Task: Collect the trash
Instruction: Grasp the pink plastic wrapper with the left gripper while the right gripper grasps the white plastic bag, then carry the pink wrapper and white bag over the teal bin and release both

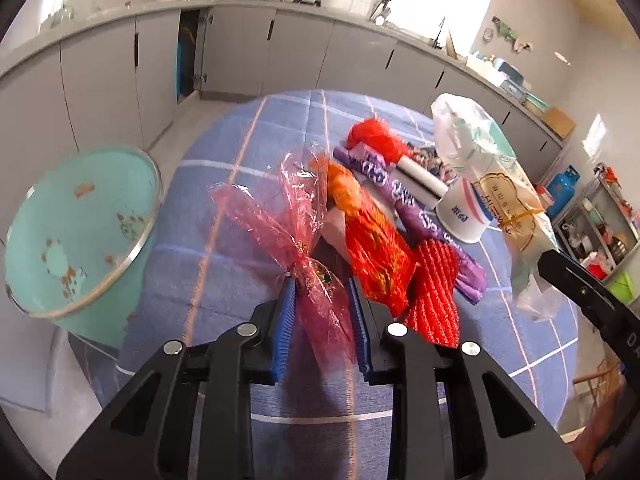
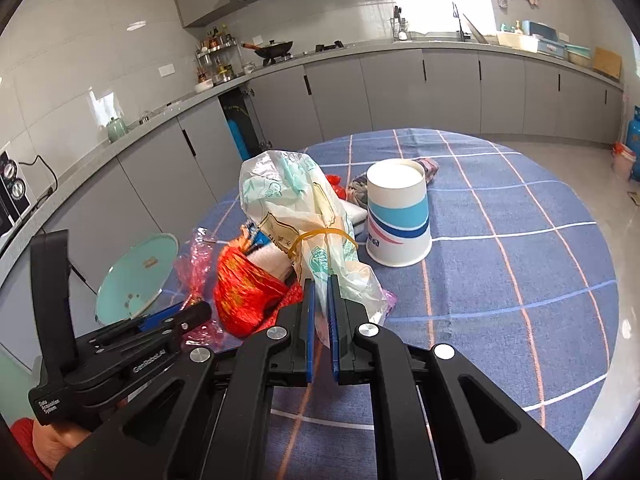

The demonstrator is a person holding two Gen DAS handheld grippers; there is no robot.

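My left gripper (image 1: 322,286) is shut on a crinkled pink cellophane wrapper (image 1: 280,224), held above the blue checked tablecloth (image 1: 224,280). My right gripper (image 2: 321,286) is shut on a white and green plastic bag (image 2: 296,208) tied with a rubber band, lifted upright; it also shows in the left wrist view (image 1: 492,184). On the table lies a pile of trash: an orange-red bag (image 1: 372,248), red foam netting (image 1: 436,292), a purple wrapper (image 1: 400,196) and an upturned paper cup (image 2: 398,216). A mint-green bin (image 1: 76,232) stands left of the table.
Grey kitchen cabinets (image 2: 400,92) and a counter with a wok (image 2: 274,48) run behind the table. A blue gas cylinder (image 1: 562,190) and a metal shelf rack (image 1: 600,224) stand at the right. The table's right half is bare cloth (image 2: 520,260).
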